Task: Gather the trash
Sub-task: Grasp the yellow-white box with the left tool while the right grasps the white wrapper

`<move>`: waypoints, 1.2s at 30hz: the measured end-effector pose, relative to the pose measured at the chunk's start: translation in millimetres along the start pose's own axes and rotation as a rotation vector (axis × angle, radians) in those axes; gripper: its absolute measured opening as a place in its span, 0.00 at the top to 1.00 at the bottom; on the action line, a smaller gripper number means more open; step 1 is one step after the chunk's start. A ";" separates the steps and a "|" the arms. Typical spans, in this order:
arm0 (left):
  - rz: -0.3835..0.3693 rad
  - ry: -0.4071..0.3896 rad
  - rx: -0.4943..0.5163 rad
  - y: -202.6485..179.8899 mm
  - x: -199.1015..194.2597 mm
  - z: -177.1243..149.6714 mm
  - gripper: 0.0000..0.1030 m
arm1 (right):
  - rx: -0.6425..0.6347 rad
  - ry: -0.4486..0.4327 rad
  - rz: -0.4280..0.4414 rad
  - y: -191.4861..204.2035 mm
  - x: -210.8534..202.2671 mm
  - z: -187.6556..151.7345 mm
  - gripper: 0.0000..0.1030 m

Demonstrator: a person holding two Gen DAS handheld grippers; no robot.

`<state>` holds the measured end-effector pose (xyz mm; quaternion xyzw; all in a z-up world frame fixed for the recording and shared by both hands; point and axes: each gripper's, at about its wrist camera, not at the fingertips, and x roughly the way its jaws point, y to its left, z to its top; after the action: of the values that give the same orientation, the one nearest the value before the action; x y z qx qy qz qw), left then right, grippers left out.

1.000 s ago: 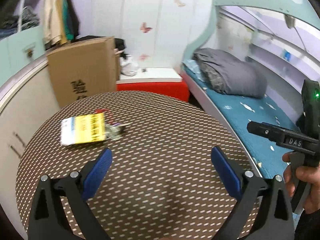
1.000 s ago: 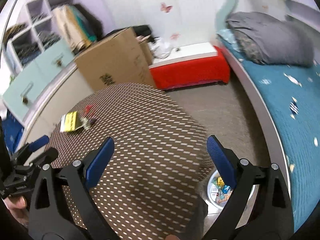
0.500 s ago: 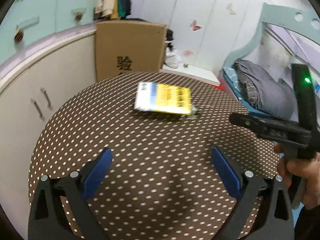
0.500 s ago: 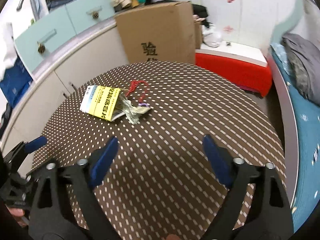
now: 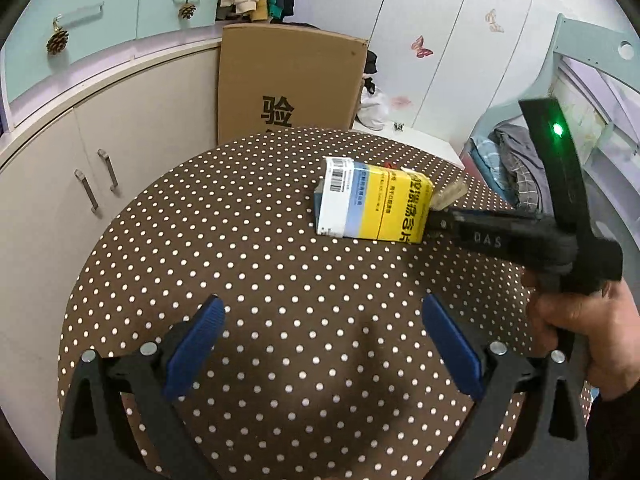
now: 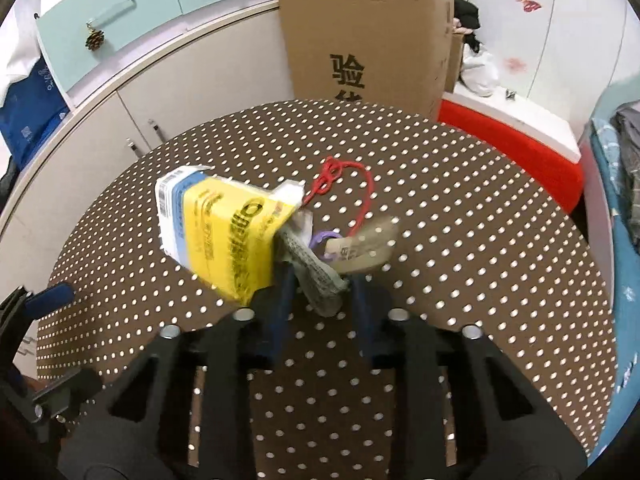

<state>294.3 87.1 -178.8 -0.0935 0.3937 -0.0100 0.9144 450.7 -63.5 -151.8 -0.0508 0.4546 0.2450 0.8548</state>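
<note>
Round brown table with white polka dots (image 5: 280, 280). Right gripper (image 6: 318, 280), jaws just closing, pinched on crumpled grey paper wad (image 6: 316, 276) beside yellow-and-white cardboard box (image 6: 220, 236), mid-table. Left gripper (image 5: 320, 344) spread wide, holding nothing.

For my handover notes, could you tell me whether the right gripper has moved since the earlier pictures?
Yes. The right gripper has come toward the cardboard box, its jaws just closing on the yellow box.

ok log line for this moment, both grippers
left gripper: open, empty, over table | right gripper: jaws just closing on grey wrapper beside yellow box | red string: on table
</note>
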 end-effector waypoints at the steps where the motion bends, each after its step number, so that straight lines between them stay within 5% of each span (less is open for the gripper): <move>1: -0.001 0.000 0.001 -1.3 1.9 2.0 0.06 | 0.001 -0.005 -0.001 0.2 -1.0 -2.0 0.79; 11: -0.012 -0.004 0.066 -39.5 34.3 27.2 0.06 | 0.087 -0.014 -0.041 -27.8 -45.3 -48.0 0.80; 17: 0.065 0.039 0.048 -58.9 71.2 45.2 0.06 | 0.128 -0.009 -0.051 -42.6 -56.7 -57.6 0.78; 21: 0.138 0.088 0.039 -67.9 93.8 51.3 0.06 | 0.120 -0.031 -0.036 -44.6 -57.1 -55.4 0.56; 25: 0.203 0.110 0.058 -77.1 104.0 56.3 0.06 | 0.110 -0.037 -0.014 -42.7 -49.9 -48.5 0.56; 36: 0.235 0.076 -0.046 -3.1 75.8 50.5 0.06 | 0.086 -0.020 0.010 -38.5 -38.4 -48.1 0.56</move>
<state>383.2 85.3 -198.7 -0.0673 0.4364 0.1028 0.8913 414.5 -126.3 -154.1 -0.0094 0.4563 0.2298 0.8596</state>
